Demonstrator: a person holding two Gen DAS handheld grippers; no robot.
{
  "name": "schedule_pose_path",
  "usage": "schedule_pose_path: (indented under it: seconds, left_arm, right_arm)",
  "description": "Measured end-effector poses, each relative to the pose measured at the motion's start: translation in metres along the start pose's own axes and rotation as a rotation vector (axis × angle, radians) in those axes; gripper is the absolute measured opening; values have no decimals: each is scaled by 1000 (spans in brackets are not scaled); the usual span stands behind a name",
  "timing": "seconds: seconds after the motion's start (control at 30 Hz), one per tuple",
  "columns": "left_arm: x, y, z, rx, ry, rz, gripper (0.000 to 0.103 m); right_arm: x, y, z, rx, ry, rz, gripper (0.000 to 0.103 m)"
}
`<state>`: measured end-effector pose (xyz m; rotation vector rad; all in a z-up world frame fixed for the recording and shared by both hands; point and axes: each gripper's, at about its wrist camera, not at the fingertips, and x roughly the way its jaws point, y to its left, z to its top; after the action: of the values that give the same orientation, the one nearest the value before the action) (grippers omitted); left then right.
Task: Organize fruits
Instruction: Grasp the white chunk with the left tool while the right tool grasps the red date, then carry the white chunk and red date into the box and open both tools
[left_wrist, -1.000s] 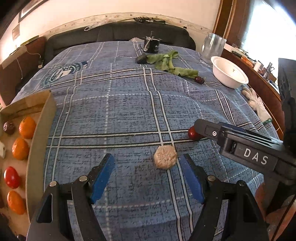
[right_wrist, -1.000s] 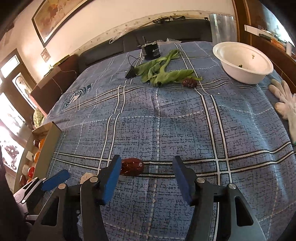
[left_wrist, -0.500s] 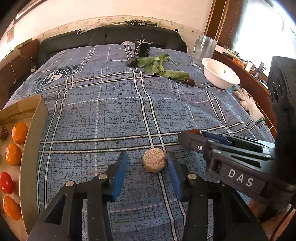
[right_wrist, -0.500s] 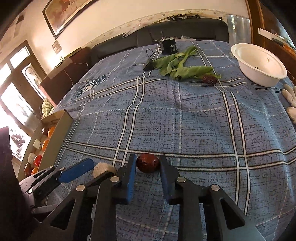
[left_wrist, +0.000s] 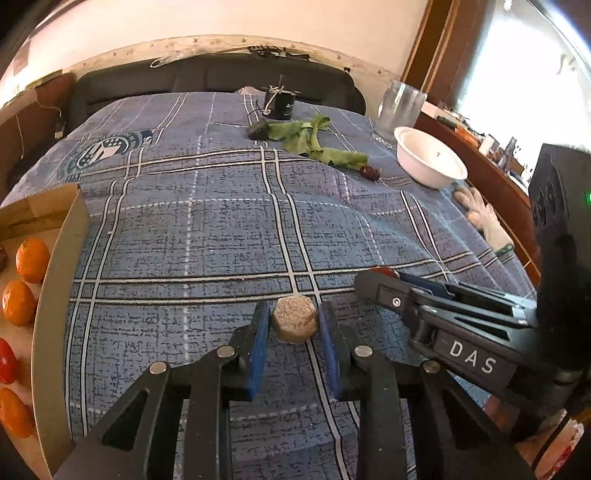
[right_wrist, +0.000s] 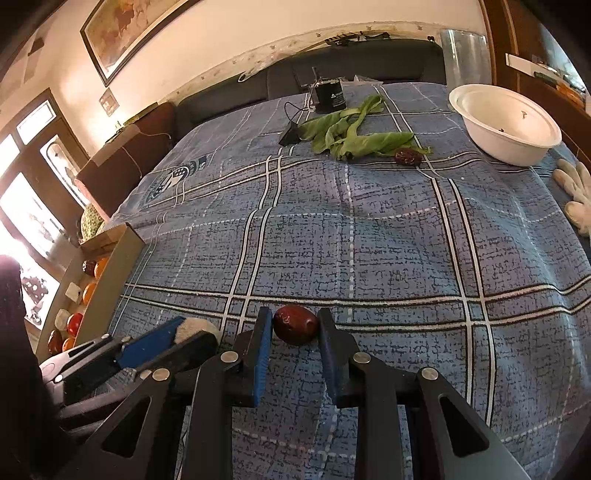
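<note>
A tan, round, rough-topped cake lies on the blue plaid cloth. My left gripper is closing its jaws on it, both blue pads touching its sides. A dark red date rests on the cloth with my right gripper shut on it. Each gripper shows in the other's view: the right gripper at right, the left gripper at lower left with the cake. A cardboard box at left holds oranges and red tomatoes.
A second date lies beside green leaves at the far side. A white bowl, a black can, a clear jar and white gloves sit along the back and right edge.
Both grippers closed from wide open: the left onto the tan cake, the right onto the red date. Neither hand shifted much.
</note>
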<state>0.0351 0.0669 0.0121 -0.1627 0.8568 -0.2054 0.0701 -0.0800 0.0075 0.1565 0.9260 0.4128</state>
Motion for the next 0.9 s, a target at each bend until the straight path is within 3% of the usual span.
schedule_pose_path:
  seconds: [0.43, 0.7, 0.9]
  left_arm:
    - [-13, 5, -6, -32, -15, -16, 26]
    - [-53, 5, -19, -58, -71, -10, 26]
    - [-84, 24, -33, -145, -97, -20, 26]
  right_arm:
    - [-30, 19, -14, -6, -40, -35, 27]
    - [-56, 32, -27, 9, -68, -15, 27]
    - [-71, 57, -38, -11, -95, 6, 27]
